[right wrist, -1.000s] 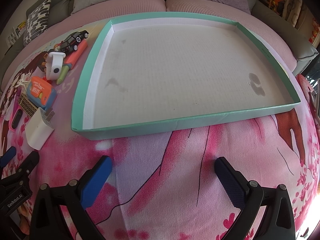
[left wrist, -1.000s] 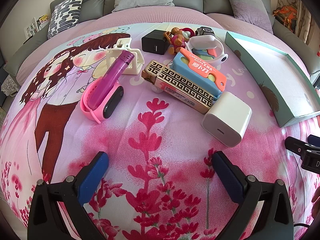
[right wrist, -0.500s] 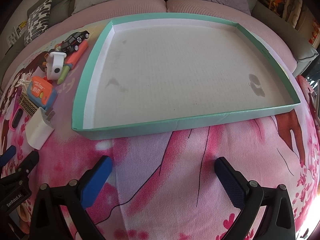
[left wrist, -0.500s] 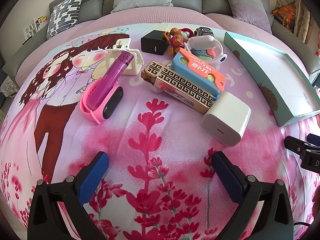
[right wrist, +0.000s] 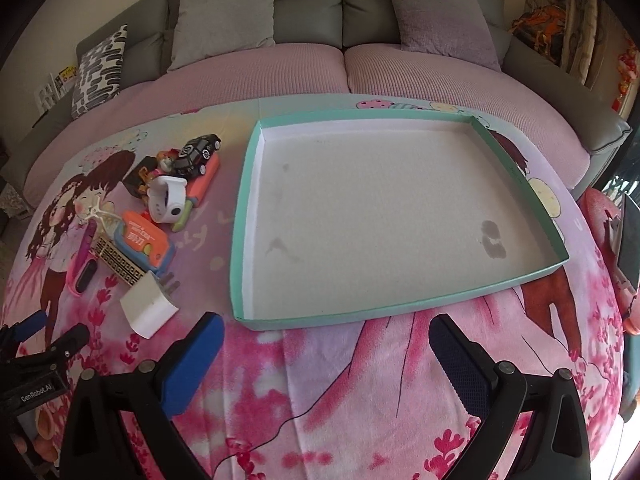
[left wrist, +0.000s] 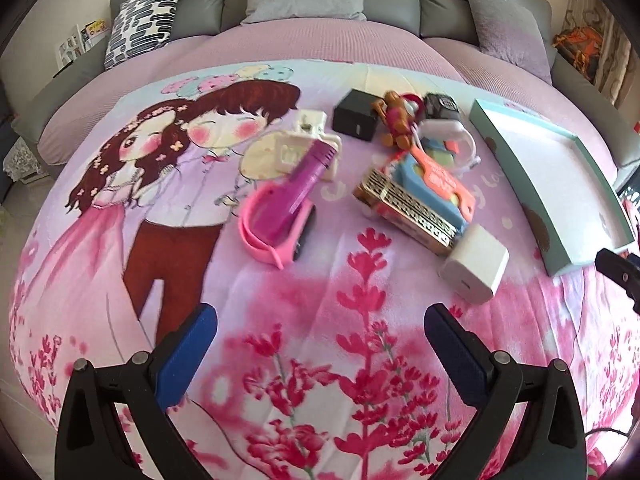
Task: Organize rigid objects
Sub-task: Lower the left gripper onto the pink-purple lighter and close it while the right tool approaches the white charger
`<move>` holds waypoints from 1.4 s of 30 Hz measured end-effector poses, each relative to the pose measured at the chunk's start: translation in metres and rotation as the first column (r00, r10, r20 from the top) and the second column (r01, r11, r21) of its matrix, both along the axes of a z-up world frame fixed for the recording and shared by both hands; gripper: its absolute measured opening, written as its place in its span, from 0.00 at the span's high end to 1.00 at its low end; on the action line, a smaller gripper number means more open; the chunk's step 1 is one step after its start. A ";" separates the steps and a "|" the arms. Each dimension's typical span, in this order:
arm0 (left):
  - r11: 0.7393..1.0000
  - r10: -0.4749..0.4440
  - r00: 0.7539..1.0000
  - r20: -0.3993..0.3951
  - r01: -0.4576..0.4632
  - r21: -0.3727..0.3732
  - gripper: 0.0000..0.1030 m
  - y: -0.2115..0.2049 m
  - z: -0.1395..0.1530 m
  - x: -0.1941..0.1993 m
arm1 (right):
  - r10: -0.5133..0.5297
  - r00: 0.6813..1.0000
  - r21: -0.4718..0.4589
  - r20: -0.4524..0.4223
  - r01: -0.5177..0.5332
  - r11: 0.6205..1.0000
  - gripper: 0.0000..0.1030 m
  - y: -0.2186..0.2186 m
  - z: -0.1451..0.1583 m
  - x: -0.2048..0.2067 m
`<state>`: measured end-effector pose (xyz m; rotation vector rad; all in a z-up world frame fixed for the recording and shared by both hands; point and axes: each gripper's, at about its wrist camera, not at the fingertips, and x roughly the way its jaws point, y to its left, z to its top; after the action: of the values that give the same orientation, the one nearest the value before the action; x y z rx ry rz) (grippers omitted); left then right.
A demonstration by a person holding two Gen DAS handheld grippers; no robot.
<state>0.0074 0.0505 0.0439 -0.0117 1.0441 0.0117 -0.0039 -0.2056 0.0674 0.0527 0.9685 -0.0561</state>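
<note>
Above pink blanket (left wrist: 320,320), both tools (left wrist: 320,344) (right wrist: 324,344) wide apart, empty.

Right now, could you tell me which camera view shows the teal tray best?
The right wrist view: the teal tray lies whole, with all four walls and its stained white floor visible. The left wrist view catches it only obliquely at the right edge, foreshortened.

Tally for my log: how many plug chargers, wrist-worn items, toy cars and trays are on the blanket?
Chargers: 2 (white charger, black charger)
Wrist-worn: 2 (pink band, white watch)
Toy cars: 1 (black toy car)
Trays: 1 (teal tray)
Total: 6
</note>
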 end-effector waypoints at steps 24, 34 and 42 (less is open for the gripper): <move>0.931 0.357 0.928 -0.102 -0.363 -0.041 0.00 0.036 -0.011 0.043 | 0.315 0.945 0.018 -0.092 -0.315 0.949 0.00 0.112 -0.025 0.042; 0.938 0.346 0.938 -0.032 -0.346 -0.004 0.00 0.041 -0.013 0.045 | 0.356 0.927 0.014 -0.120 -0.357 0.934 0.00 0.124 -0.040 0.039; 0.957 0.289 0.955 -0.066 -0.289 0.022 0.01 0.035 -0.029 0.053 | 0.357 0.921 0.044 -0.156 -0.355 0.934 0.00 0.127 -0.054 0.042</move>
<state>0.0600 0.0853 0.0147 -0.1541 1.1037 0.2866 0.0381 -0.0781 0.0130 -0.1175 1.1288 0.2876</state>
